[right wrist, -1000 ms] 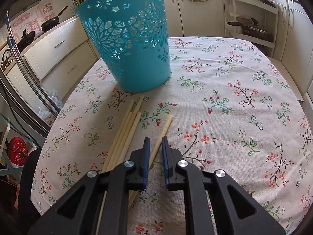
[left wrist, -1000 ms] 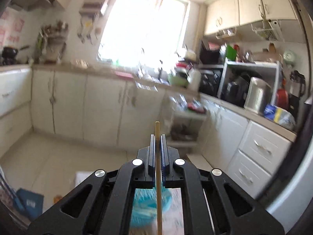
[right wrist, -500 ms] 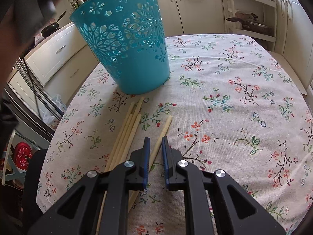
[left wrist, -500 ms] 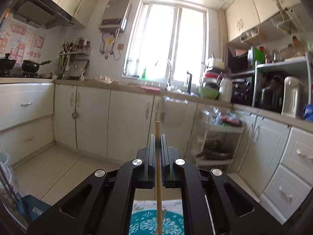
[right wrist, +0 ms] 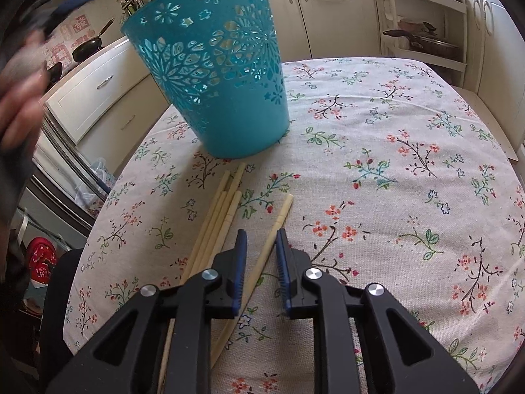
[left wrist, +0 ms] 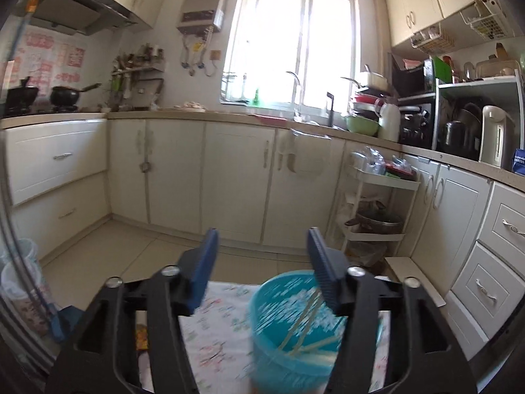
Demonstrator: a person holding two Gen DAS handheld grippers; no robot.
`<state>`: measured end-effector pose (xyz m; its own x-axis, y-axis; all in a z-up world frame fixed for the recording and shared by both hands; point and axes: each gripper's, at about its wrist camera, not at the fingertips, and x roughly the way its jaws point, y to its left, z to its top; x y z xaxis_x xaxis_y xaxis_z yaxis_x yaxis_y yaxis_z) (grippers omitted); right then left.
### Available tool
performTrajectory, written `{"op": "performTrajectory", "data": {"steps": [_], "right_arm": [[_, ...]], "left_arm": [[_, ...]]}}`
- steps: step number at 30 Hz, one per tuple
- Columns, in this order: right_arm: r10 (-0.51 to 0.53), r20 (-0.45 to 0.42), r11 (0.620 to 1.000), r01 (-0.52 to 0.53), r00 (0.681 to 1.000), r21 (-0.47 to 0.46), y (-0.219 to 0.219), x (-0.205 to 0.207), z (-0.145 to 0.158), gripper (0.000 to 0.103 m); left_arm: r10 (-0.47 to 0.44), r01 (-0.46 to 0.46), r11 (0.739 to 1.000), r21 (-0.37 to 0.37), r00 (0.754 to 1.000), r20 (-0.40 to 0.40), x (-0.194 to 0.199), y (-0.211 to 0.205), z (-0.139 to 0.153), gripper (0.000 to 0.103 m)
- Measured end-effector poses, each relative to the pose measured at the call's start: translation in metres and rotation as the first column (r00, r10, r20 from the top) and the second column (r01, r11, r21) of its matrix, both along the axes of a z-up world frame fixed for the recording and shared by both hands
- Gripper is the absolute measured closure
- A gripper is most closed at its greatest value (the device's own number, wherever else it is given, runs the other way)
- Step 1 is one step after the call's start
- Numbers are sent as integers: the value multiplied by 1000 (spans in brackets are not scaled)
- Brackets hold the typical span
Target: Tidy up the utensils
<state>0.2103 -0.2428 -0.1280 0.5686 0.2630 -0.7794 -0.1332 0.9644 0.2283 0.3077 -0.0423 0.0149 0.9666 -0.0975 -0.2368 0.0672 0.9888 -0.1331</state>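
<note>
A teal cut-out bucket (right wrist: 213, 65) stands at the far left of the floral tablecloth (right wrist: 377, 151). From above, the left wrist view shows the bucket (left wrist: 282, 354) with several chopsticks (left wrist: 303, 335) inside. My left gripper (left wrist: 262, 249) is wide open and empty, high above the bucket. Several pale chopsticks (right wrist: 218, 220) lie bundled in front of the bucket. One single chopstick (right wrist: 274, 229) lies apart to their right. My right gripper (right wrist: 261, 246) is low over the cloth, open a little, with that single chopstick between its jaws.
White kitchen cabinets (left wrist: 229, 177) and a white shelf trolley (left wrist: 370, 210) with pots stand beyond the table. A blurred hand (right wrist: 16, 108) shows at the left edge of the right wrist view. A dark chair (right wrist: 55, 295) sits at the table's left side.
My left gripper has opened and let go of the chopstick it held; it now lies in the bucket. My right gripper's jaws have widened slightly around the single chopstick.
</note>
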Motion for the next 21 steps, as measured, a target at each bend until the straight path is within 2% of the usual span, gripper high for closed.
{"op": "performTrajectory", "data": {"steps": [3,6,7,9,13,16,19,21], "right_arm": [[-2,6,1000,2,1000,-19,3,-1,0,85],[6,15,997,-5,1000,-73,10,-2,1,86],[14,17,996,-13,1000,-93,12,-2,1,87],[44,18,989,-41,999,-142,19,-5,1,92],[51,-21,988,-53,998,-147,14,-11,4,92],[29,-17,985,-31,999,-170,15,-11,3,88],[47,-4,972,-47,999,-230,26,-12,2,88],[50,-7,975,-50,999,-216,25,-13,3,92]], "left_arm": [[44,-44,999,-1,998,-38,-30,20,-24,35],[29,-26,999,20,983,-179,-39,28,-72,33],[22,-16,1000,26,971,-239,-39,28,-92,33],[0,10,999,32,951,-310,-36,27,-115,33],[-27,47,998,41,923,-384,-25,25,-139,30],[-27,35,999,9,906,-422,-19,31,-151,23],[-33,22,999,-30,892,-451,-11,38,-155,21],[-32,6,998,-57,886,-463,-9,45,-158,18]]}}
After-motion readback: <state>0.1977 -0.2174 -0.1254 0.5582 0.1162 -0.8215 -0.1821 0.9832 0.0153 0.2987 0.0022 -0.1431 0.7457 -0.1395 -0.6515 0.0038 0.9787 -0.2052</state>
